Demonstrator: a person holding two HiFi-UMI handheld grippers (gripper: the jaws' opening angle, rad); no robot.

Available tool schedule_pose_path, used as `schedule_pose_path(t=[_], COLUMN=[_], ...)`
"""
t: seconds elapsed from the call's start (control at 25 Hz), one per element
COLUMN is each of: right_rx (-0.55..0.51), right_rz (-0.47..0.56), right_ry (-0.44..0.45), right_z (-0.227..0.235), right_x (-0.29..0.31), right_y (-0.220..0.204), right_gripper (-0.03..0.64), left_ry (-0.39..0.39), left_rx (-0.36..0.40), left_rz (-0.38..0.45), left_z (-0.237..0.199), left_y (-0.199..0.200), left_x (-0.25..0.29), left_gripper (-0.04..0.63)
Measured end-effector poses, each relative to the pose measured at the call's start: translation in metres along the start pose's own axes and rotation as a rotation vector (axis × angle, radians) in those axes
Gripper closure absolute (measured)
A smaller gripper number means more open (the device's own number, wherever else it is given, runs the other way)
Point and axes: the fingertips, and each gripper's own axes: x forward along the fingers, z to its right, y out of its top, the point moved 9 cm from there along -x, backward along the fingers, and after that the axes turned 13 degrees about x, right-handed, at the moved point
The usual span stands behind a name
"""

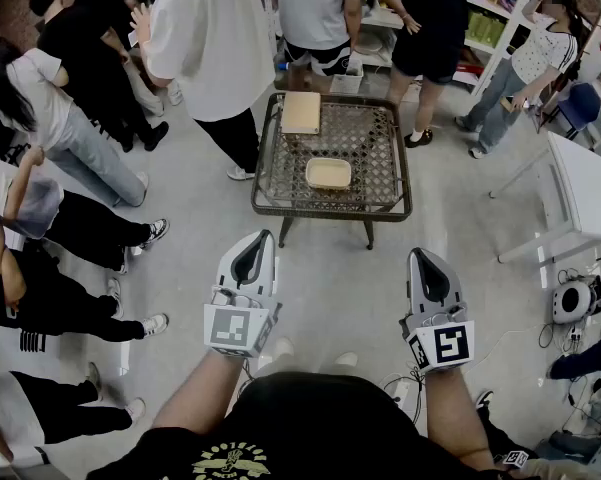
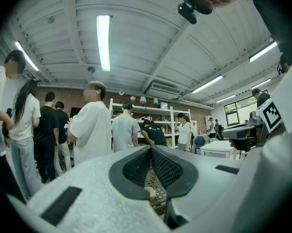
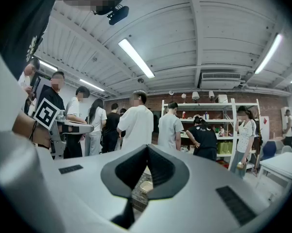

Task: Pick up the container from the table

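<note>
A cream rectangular container sits on a low dark mesh-top table, near its front edge. Behind it on the same table lies a flat tan wooden box. My left gripper and right gripper are held level over the floor, well short of the table, both shut with nothing between their jaws. In the left gripper view, the left gripper has the container showing small below its closed tips. In the right gripper view, the right gripper likewise has the container under its tips.
Several people stand behind and beside the table, and others sit at the left with legs stretched toward the middle. A white table stands at the right, with cables and a round device on the floor below it. Shelves line the back wall.
</note>
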Motion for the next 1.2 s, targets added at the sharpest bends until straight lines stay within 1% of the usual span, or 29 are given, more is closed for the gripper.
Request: schedule_pose_path(t=[0.16,0.44,0.6,0.72,0.92,1.2], right_rx=[-0.006,0.033,0.031,0.036,0.053,0.051], right_rz=[0.009,0.053,0.058,0.063,0.063,0.059], right_ry=[0.007,0.030,0.041,0.036,0.019,0.020], right_z=[0.004,0.020,0.034,0.044,0.059,0.056], right_x=[0.002,-0.001,-0.002,-0.001,0.014,0.053], right_y=[-0.009,-0.019,-0.010,-0.003,-0.004,-0.011], right_gripper=[0.606,0.606,0.606,0.606,0.606,0.606], left_ry=[0.006,0.033,0.042,0.069,0.083,0.060], left_rx=[0.007,0.005,0.004,-0.001,0.024,0.027], left_rz=[0.030,0.030,0.023,0.030,0.037,0.035], left_z=[0.004,0.015,0.022,0.024,0.019,-0.004], left_y=[-0.008,-0.020,-0.007,0.003,0.007,-0.010], left_x=[0.003,0.005,0.014,0.015,0.026,0.051], left_gripper=[0.586,0.586,0.586,0.586,0.586,0.586])
